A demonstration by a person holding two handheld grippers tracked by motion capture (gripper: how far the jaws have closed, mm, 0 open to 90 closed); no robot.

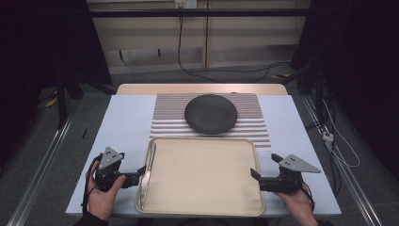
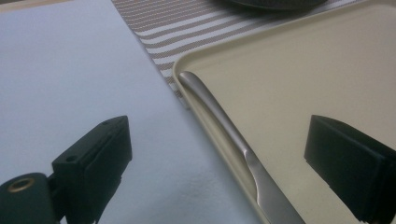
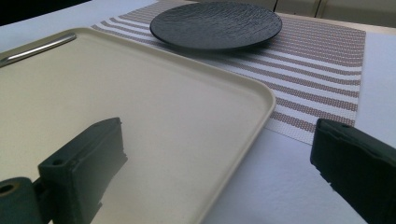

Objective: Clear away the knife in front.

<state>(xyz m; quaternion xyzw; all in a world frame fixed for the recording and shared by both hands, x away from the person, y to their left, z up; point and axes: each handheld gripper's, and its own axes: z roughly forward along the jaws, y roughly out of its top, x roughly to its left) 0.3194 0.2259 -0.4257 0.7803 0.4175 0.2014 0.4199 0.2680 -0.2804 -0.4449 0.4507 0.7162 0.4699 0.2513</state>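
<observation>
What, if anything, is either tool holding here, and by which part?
Nothing is held. The left tool is open astride the knife at the tray edge without touching it; the right tool is open too.

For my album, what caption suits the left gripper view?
Open black jaws straddle a silver metal knife lying along the beige plastic tray edge.

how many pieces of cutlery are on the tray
1: a knife lies along the left inner edge of the tray, between the open jaws of the left gripper. Nothing else on the tray looks able to hide more.
</observation>
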